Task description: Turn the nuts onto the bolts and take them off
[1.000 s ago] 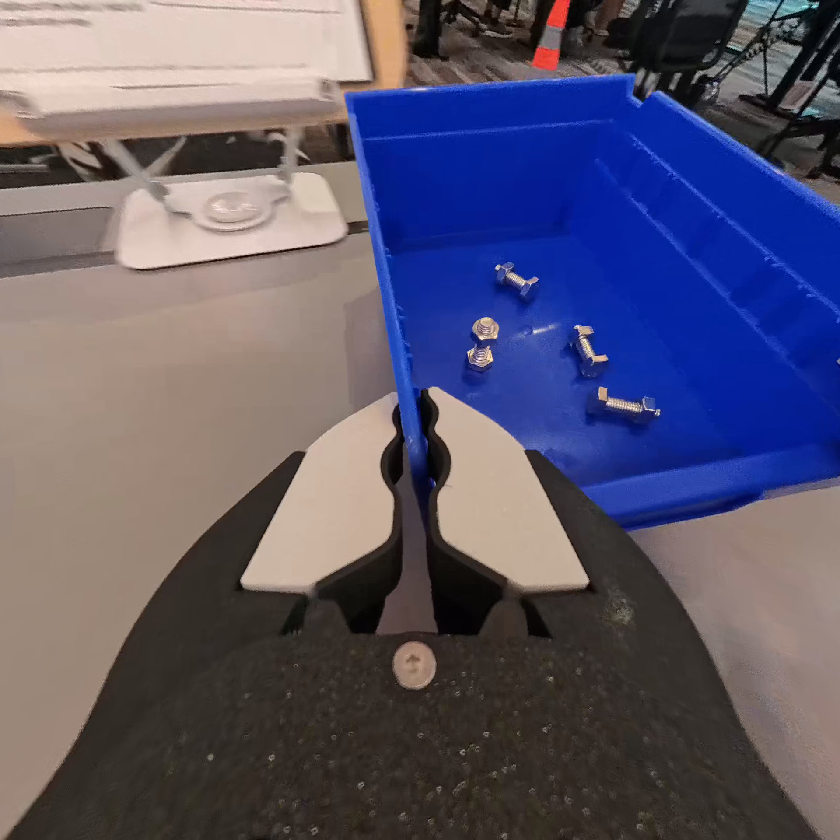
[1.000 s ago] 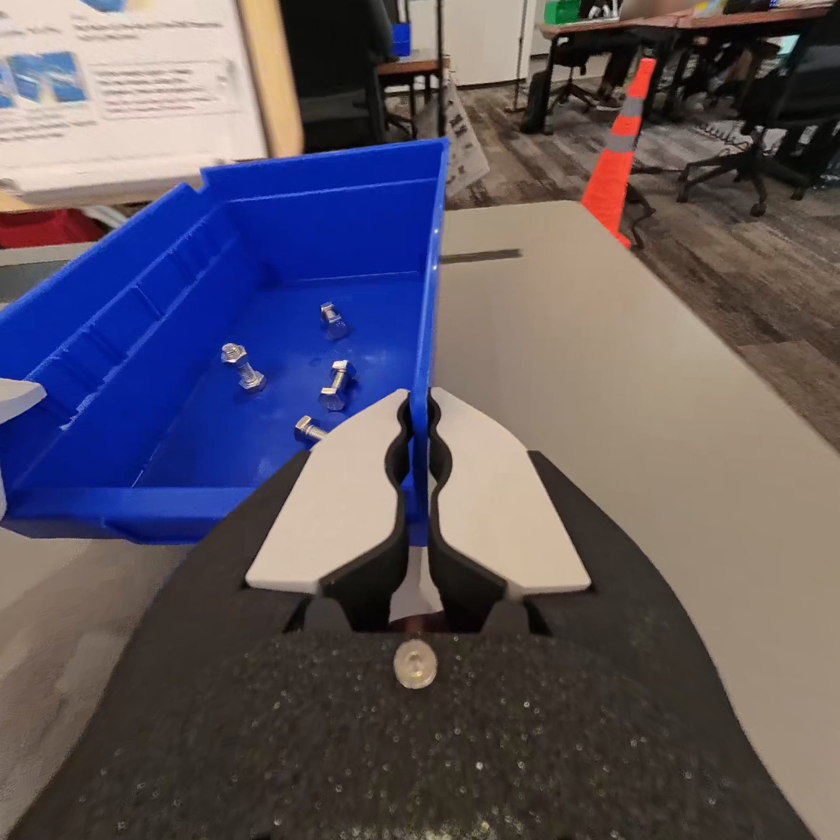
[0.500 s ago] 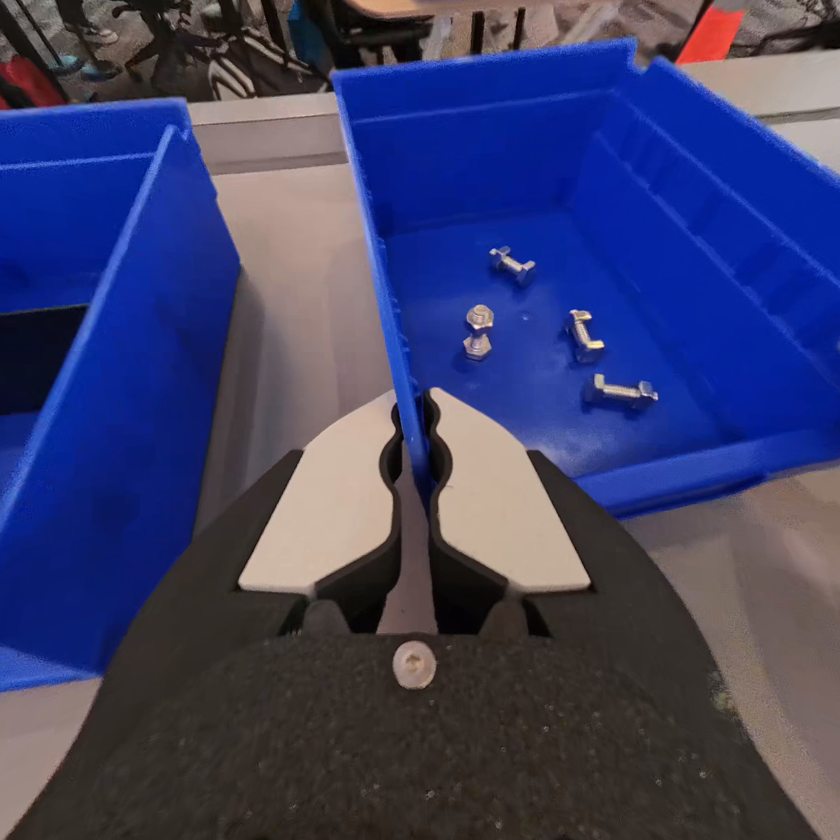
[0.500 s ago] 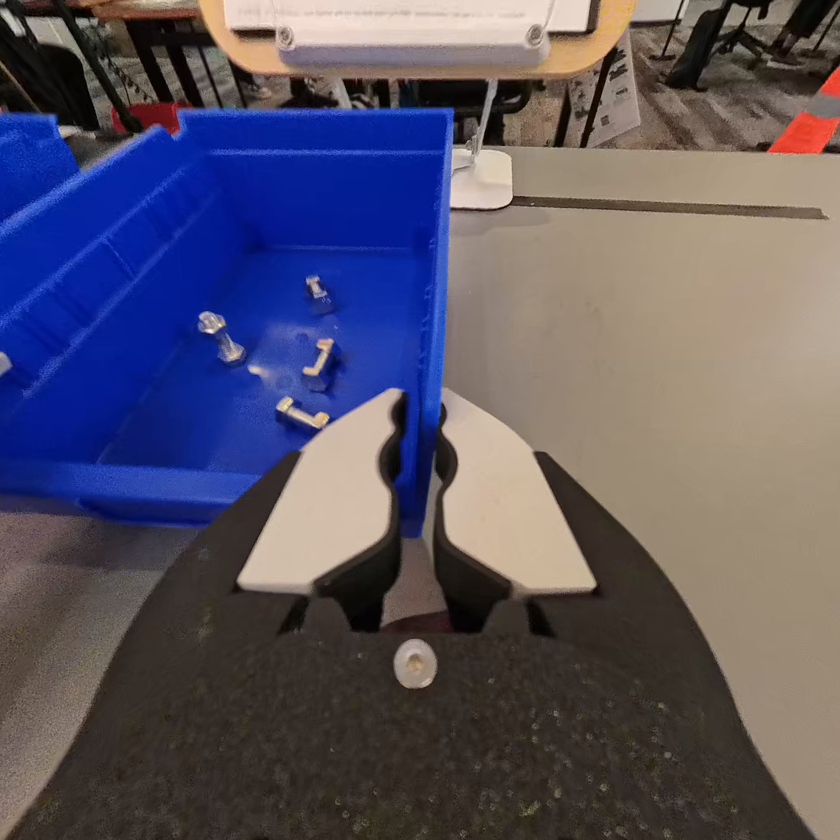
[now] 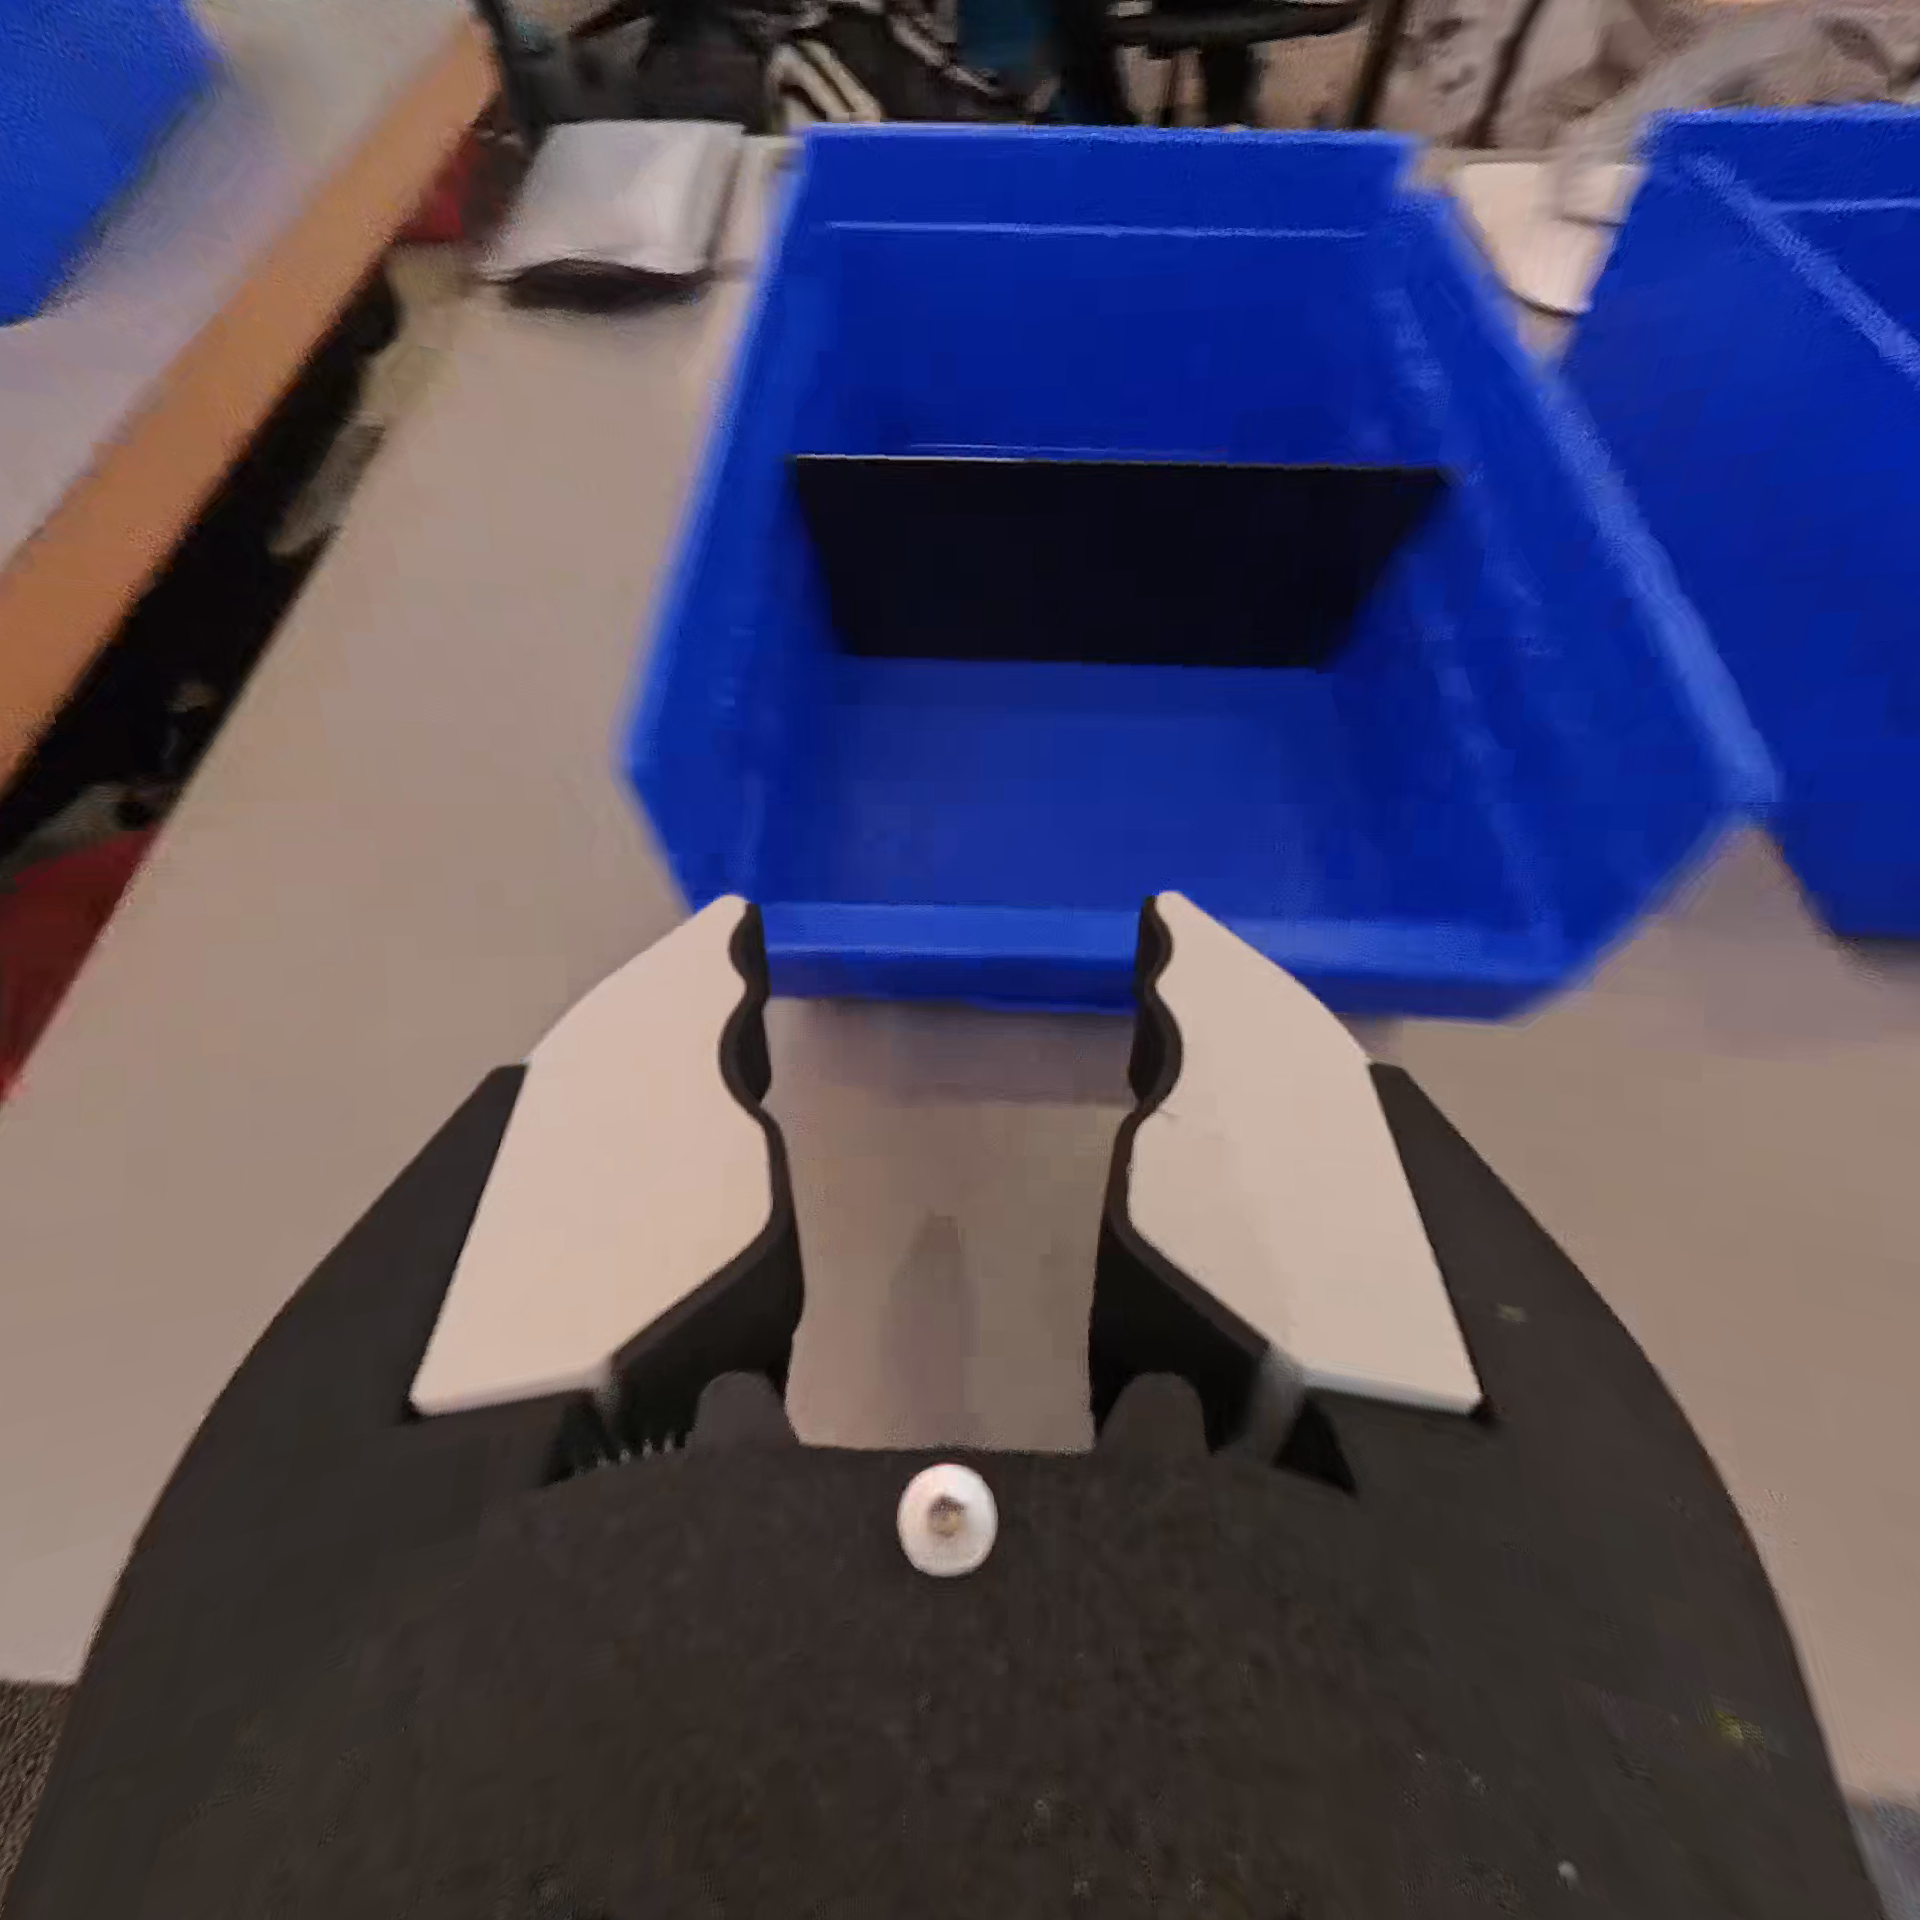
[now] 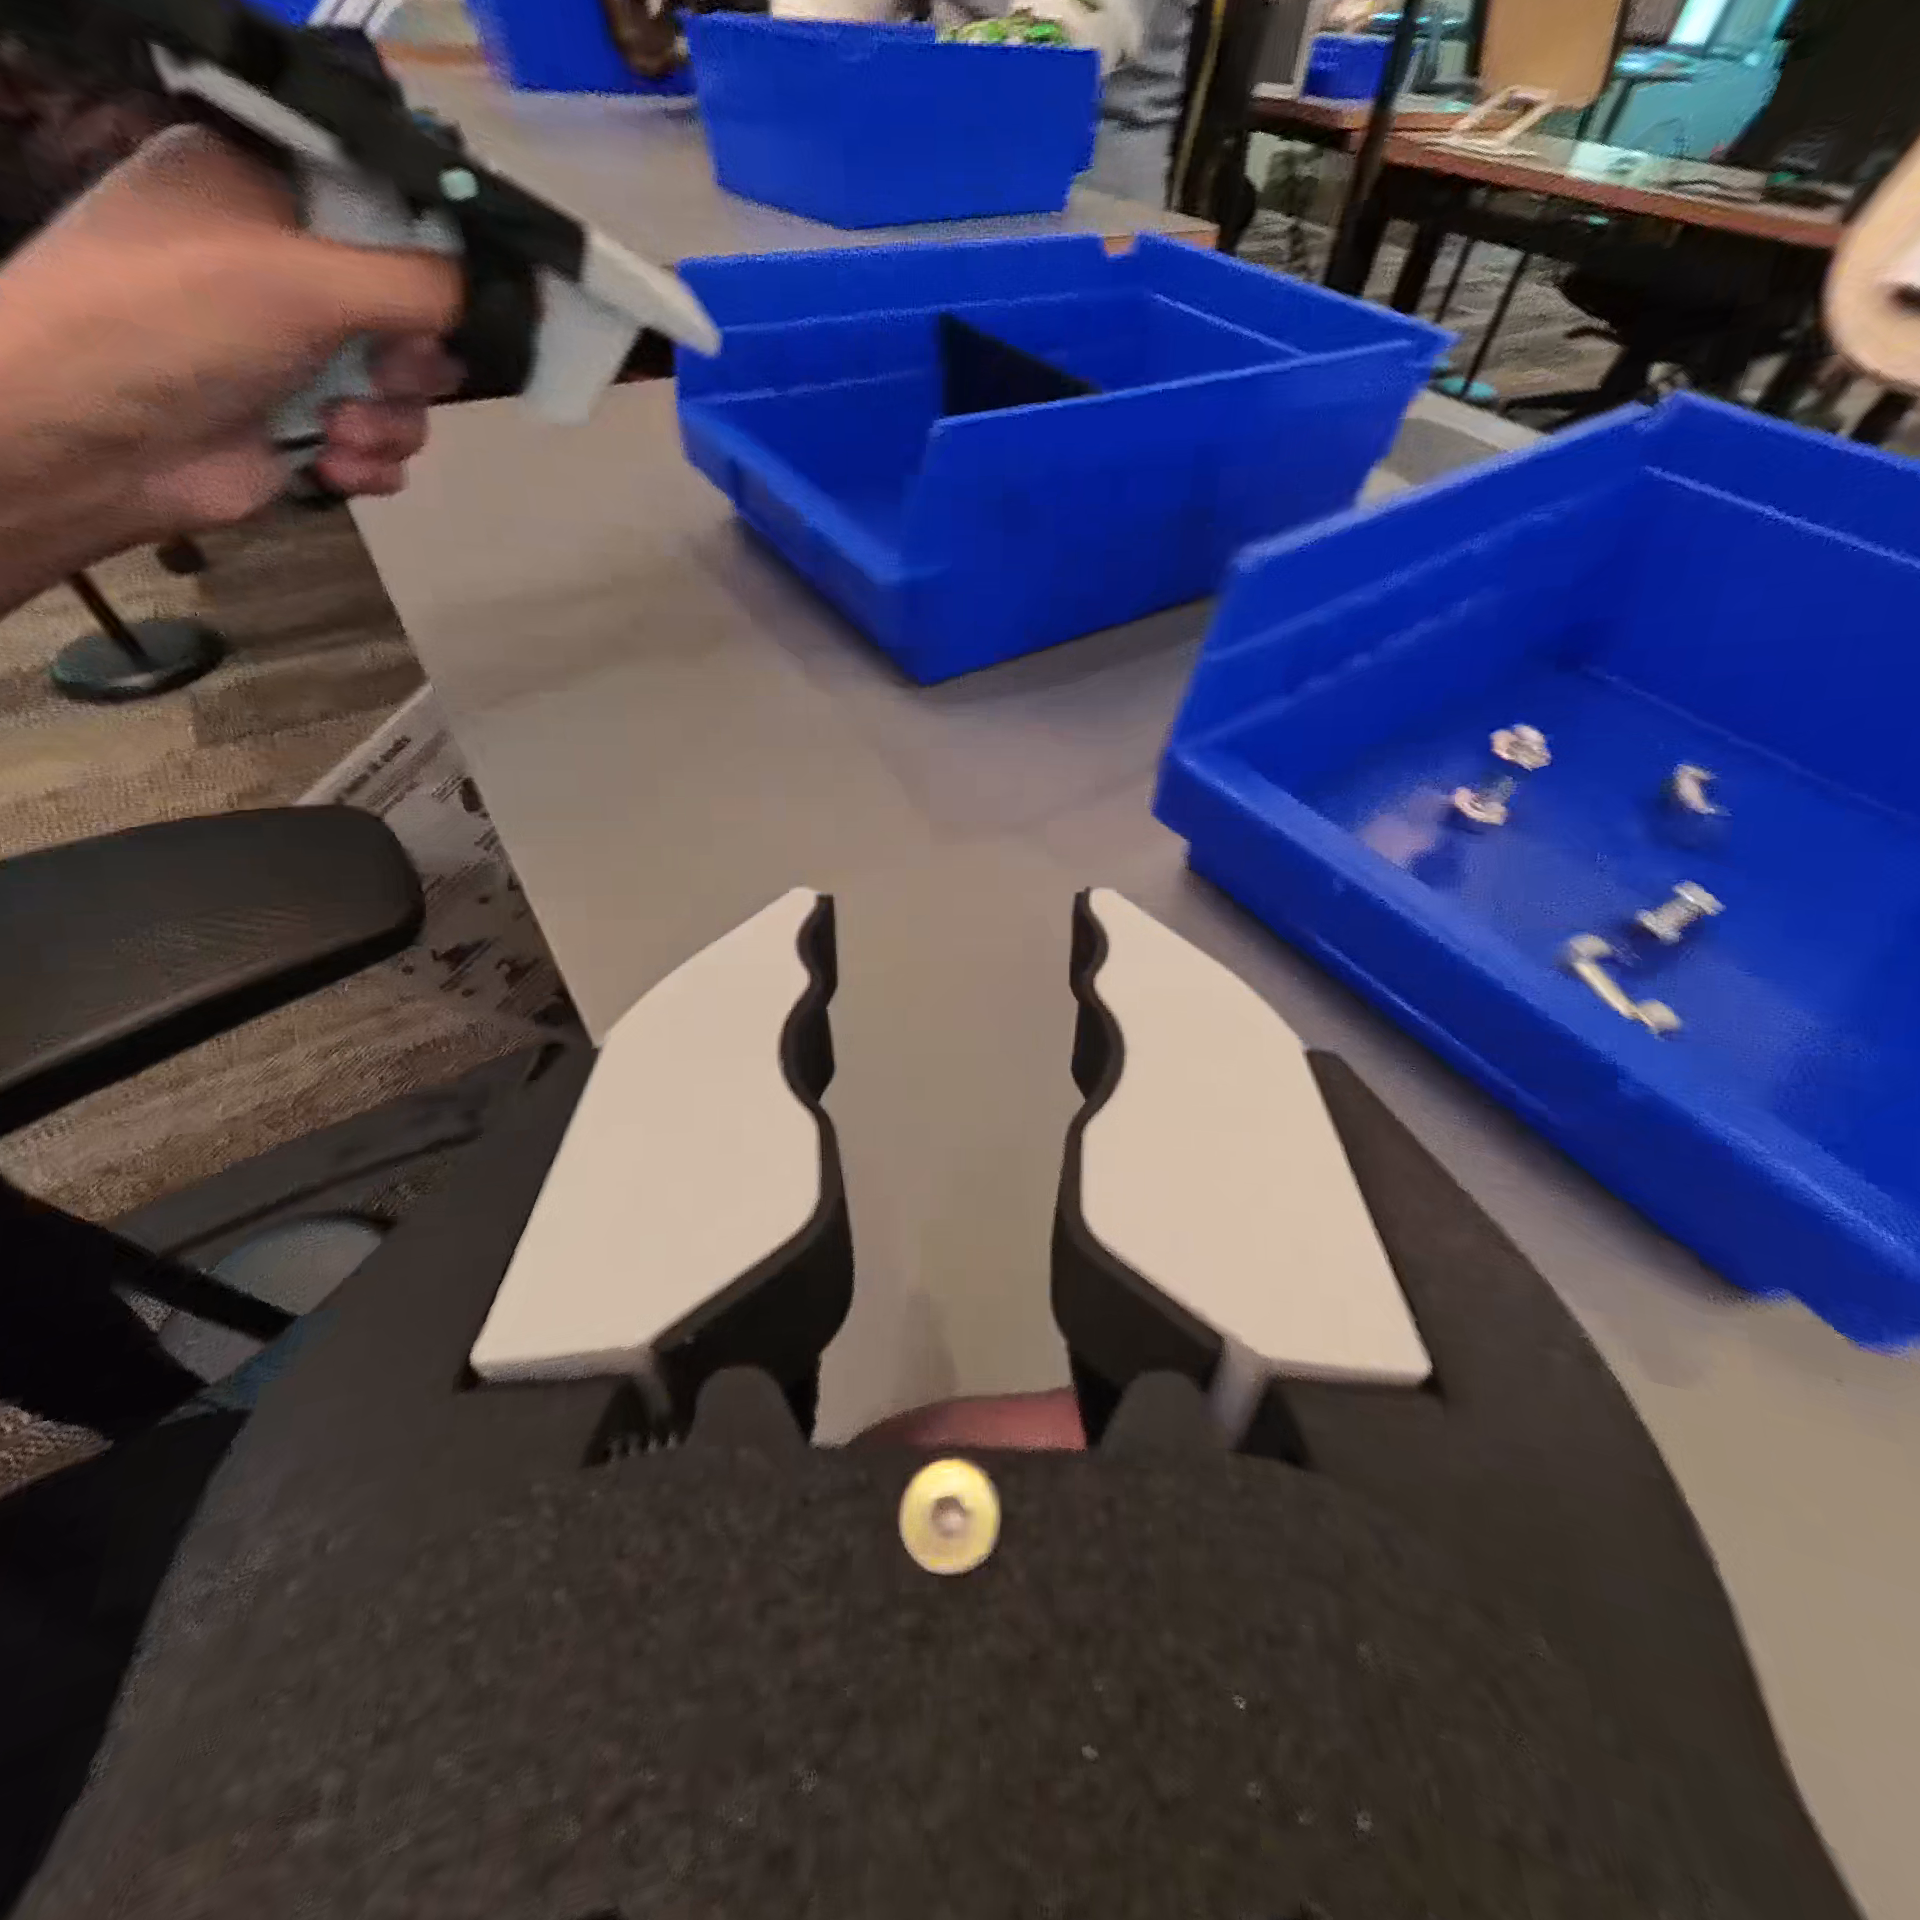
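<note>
My left gripper (image 5: 948, 914) has its fingers spread wide, holding nothing, just short of the divided blue bin (image 5: 1195, 935). My right gripper (image 6: 951, 904) is likewise spread and empty over the grey table (image 6: 727, 727). 4 bolts with nuts (image 6: 1621, 883) lie blurred in the second blue bin (image 6: 1299, 894), to its right.

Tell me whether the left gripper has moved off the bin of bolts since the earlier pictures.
Yes. The left gripper has let go of that bin's wall, opened, and swung left to face the divided blue bin.
</note>
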`<control>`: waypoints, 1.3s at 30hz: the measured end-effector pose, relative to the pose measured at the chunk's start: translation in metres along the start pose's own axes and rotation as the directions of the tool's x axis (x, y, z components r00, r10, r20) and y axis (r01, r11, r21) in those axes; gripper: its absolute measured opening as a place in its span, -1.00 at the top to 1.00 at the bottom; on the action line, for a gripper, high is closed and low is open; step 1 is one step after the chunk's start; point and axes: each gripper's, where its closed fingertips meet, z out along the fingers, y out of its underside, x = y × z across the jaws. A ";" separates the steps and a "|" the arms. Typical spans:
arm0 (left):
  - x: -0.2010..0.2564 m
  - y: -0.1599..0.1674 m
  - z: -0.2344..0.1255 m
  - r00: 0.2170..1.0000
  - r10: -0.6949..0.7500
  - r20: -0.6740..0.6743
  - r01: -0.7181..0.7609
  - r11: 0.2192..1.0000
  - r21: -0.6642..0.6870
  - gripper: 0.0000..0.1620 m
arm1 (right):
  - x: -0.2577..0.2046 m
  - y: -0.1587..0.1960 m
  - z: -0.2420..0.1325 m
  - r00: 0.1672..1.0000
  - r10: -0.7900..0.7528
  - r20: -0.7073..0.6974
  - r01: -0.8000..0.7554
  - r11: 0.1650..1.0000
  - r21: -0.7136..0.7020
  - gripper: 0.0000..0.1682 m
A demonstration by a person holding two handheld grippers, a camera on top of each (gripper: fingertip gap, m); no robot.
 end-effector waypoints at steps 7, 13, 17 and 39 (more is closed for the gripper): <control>-0.055 -0.009 0.077 0.991 -0.122 -0.052 0.120 0.992 -0.050 0.83 | -0.011 -0.026 0.084 0.986 -0.046 -0.162 0.030 0.995 -0.100 0.36; -0.036 0.008 0.048 0.994 -0.103 -0.033 0.100 0.992 -0.082 0.95 | 0.001 -0.038 0.145 0.938 0.031 -0.344 -0.076 0.990 -0.118 0.27; -0.024 0.033 0.004 0.993 -0.109 0.051 0.112 0.992 -0.053 0.95 | 0.002 -0.039 0.167 0.927 0.088 -0.365 -0.133 0.986 -0.098 0.28; 0.254 -0.153 -0.056 0.973 0.180 -0.147 -0.120 0.930 0.349 0.93 | 0.180 -0.152 -0.111 0.663 0.127 -0.738 -0.017 0.988 0.155 0.93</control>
